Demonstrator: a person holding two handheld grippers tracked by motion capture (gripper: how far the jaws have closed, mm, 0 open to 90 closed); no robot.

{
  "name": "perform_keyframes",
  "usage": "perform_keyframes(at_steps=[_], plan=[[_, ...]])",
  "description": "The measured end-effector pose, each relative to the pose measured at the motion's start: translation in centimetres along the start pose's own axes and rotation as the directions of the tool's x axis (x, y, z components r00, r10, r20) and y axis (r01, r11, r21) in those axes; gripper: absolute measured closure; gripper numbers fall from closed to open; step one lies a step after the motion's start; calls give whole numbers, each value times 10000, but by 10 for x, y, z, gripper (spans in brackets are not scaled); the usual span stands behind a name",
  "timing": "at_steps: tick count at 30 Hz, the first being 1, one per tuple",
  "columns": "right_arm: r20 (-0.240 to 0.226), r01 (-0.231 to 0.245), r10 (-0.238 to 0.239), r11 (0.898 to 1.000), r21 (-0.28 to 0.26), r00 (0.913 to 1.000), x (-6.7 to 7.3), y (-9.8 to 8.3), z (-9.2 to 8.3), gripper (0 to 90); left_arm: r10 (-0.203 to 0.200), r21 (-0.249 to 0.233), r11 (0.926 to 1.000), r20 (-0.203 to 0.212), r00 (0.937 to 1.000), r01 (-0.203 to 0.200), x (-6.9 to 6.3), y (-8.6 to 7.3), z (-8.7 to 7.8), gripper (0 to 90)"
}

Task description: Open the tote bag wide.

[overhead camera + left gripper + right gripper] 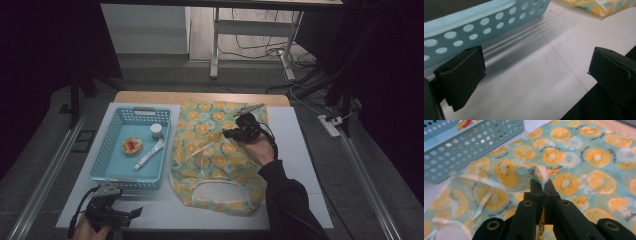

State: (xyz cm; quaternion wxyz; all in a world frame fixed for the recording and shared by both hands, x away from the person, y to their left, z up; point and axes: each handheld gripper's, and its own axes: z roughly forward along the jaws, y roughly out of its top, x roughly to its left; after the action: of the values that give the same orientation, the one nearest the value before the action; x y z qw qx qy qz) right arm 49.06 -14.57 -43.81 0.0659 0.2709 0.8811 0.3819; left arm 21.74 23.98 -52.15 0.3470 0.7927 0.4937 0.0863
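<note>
A fabric bag [210,150] printed with orange slices on pale green lies flat on the white mat, its handles toward the near edge. My right gripper [231,133] is over the middle of the bag, shut on a pinched-up fold of its fabric [536,173]; the cloth rises in a ridge to the jaws [543,185]. My left gripper [132,214] rests at the near left edge of the mat, open, with nothing between its wide-apart pads [464,75]. It sits just in front of the blue basket [474,27].
The blue perforated basket [111,145] at the left holds a small jar [156,130], a round tin [132,145] and a tube [150,154]. A grey tool [248,108] lies at the bag's far edge. Bare white mat [295,145] lies right of the bag.
</note>
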Motion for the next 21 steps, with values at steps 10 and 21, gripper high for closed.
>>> perform_keyframes(at_steps=[10, 21], plan=[[433, 96, -100, 9999, 97, 9990, -13, 25, 15, 891, 15, 18, 10000, -7, 10000, -15, 0, 0, 0, 11], [747, -71, 34, 9988, 488, 9972, -32, 27, 48, 889, 69, 80, 9999, -9, 10000, -68, -1, 0, 1, 12]])
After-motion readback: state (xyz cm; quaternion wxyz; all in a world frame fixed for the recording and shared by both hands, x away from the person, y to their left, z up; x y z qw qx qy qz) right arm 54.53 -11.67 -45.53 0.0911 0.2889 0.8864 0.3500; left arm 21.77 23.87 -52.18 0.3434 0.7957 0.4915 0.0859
